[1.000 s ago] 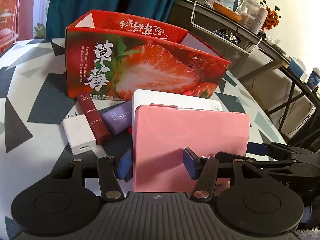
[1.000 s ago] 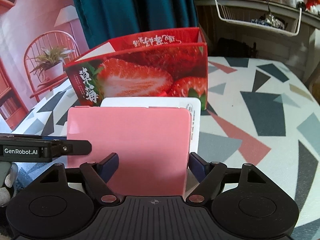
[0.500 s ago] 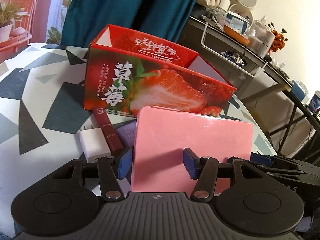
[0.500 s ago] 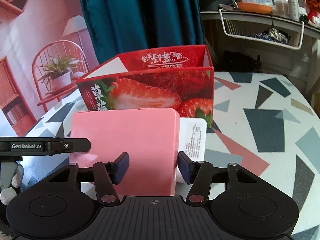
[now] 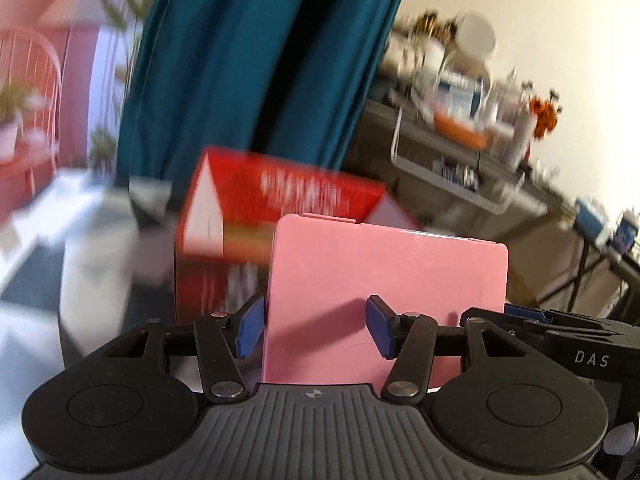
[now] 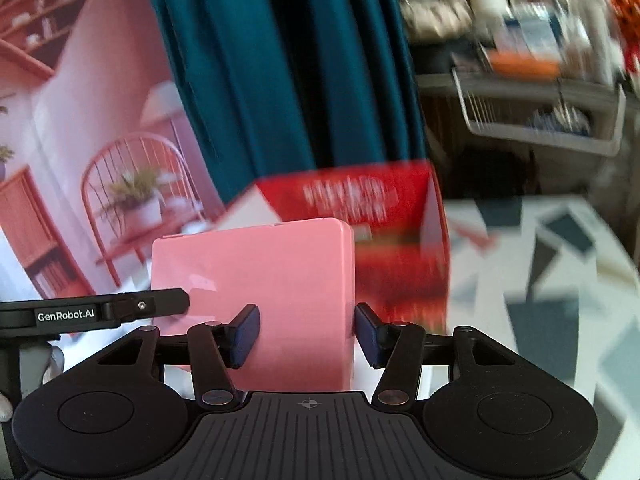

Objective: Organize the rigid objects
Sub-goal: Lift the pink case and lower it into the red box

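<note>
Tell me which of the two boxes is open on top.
The red carton at the back: its top is open, showing its inner walls. The flat pink case in front of it is shut.

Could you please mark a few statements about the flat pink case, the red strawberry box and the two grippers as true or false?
1. The flat pink plastic case is gripped on both sides, by the left gripper and the right gripper. True.
2. The pink case already lies inside the red cardboard strawberry box. False: it is held up in front of the box, outside it.
3. The strawberry box is open at the top. True.
4. The curtain behind the box is yellow. False: it is dark teal.
5. The right gripper is empty. False: the case's right edge is between its pads, and its jaws have just been closing.
</note>
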The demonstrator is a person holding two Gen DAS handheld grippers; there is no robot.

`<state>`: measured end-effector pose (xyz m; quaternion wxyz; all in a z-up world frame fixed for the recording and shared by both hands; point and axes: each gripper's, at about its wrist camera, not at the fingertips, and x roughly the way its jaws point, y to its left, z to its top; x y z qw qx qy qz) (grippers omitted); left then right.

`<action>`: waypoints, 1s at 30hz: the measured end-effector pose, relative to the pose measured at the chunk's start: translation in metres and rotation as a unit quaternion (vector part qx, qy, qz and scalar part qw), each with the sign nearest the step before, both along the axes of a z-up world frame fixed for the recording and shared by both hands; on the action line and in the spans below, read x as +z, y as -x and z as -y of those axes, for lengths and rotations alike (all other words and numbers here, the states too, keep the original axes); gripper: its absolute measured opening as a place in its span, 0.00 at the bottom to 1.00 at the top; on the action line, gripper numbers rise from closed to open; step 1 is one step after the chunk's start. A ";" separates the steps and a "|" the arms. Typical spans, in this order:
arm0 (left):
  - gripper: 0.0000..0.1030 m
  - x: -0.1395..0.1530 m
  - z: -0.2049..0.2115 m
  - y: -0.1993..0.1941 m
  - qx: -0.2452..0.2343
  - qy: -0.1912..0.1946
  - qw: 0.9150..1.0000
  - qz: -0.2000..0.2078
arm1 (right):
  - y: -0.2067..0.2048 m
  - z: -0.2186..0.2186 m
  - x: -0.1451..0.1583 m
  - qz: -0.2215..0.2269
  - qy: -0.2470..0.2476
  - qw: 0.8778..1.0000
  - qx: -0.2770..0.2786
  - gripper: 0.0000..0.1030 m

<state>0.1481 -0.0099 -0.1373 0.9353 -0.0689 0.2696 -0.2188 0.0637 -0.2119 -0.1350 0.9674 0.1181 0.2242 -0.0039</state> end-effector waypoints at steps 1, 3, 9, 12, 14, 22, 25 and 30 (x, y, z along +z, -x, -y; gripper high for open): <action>0.56 0.008 0.001 -0.004 0.002 0.000 1.000 0.013 | -0.008 0.000 0.010 0.010 0.012 1.000 0.005 0.48; 0.56 0.024 0.000 -0.019 0.008 0.004 0.999 0.034 | -0.027 0.000 0.029 0.026 0.042 0.999 0.019 0.48; 0.56 0.036 0.006 -0.089 0.010 0.019 1.000 0.013 | -0.095 0.022 0.051 0.045 0.073 0.996 0.020 0.48; 0.56 0.017 0.012 -0.124 0.004 0.026 0.999 -0.023 | -0.129 0.039 0.039 0.035 0.073 0.997 0.011 0.49; 0.55 0.001 0.013 -0.141 0.003 0.024 0.999 -0.049 | -0.150 0.051 0.021 0.015 0.063 0.998 0.006 0.48; 0.52 -0.039 0.030 -0.165 0.010 -0.038 0.995 -0.096 | -0.186 0.064 -0.045 -0.099 -0.002 0.995 -0.001 0.47; 0.52 -0.039 0.032 -0.169 0.007 -0.050 0.995 -0.090 | -0.192 0.063 -0.051 -0.119 -0.006 0.993 -0.004 0.47; 0.52 -0.041 0.036 -0.171 0.008 -0.082 0.993 -0.082 | -0.199 0.068 -0.053 -0.136 -0.054 0.989 -0.024 0.48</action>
